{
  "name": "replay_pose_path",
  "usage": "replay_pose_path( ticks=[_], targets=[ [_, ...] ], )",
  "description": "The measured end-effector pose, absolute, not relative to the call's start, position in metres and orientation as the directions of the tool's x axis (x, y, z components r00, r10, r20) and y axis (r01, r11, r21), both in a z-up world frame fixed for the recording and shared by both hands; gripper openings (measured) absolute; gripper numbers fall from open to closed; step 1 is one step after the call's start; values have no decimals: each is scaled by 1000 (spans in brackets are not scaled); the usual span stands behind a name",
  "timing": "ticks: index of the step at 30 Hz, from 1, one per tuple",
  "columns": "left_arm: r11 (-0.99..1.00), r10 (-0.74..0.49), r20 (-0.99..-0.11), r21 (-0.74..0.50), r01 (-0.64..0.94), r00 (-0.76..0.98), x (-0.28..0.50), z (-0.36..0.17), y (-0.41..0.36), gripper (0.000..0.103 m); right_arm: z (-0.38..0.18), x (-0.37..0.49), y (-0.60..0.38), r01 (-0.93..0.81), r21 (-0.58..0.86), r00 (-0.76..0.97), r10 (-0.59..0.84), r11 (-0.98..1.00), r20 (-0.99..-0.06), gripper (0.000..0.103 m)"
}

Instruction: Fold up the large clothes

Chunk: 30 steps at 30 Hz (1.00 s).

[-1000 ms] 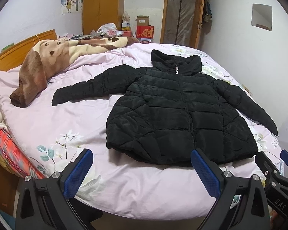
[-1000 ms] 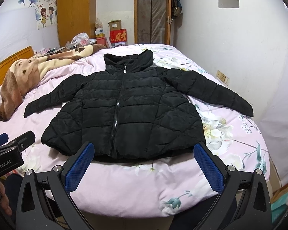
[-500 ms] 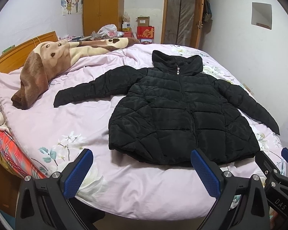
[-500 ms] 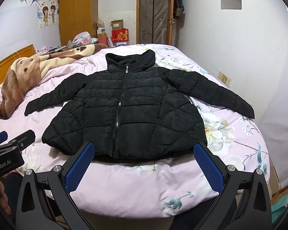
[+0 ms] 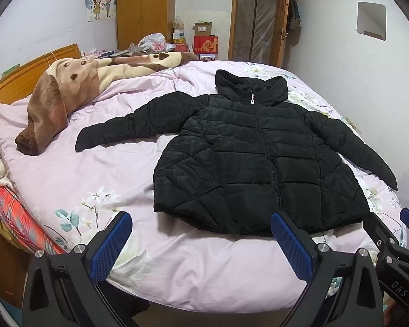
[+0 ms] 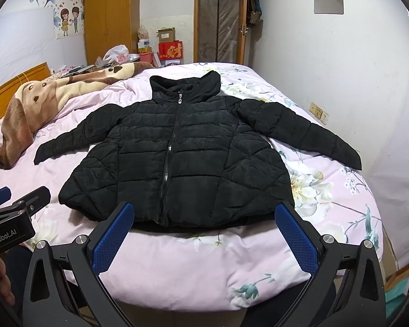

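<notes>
— Well, black puffer jacket (image 6: 177, 160): flat on the pink floral bedspread (image 6: 193, 261), front up, zipped, hood toward the far side, both sleeves spread wide.

— Grippers?

— Left gripper (image 5: 201, 245) and right gripper (image 6: 201, 234): both spread wide, empty, short of the jacket's hem, not touching it.

— Best way in?

— Probably sleeves first: pinch each cuff, lay across the chest, keep the padding smooth, then lift the hem toward the hood.

— Beyond the jacket?

— Brown dog-print blanket (image 6: 41, 103) left of it. Readable: "GenRobot.AI" on the left tool, "DAS" on the right, a Chinese character on the red box (image 6: 170, 50) behind the hood.
</notes>
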State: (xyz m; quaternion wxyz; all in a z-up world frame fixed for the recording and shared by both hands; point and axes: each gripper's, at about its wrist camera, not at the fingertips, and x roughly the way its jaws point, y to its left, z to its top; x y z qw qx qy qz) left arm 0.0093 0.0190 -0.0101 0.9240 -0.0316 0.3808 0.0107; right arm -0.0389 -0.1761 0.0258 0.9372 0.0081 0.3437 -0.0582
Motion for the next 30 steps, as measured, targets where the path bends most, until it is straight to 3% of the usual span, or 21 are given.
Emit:
replay_pose_path(
  ticks=[30],
  targets=[
    [997, -5, -747, -55, -54, 665, 56, -28, 30, 103, 15, 2, -174, 120, -49, 722, -121, 992, -681, 103]
  ],
)
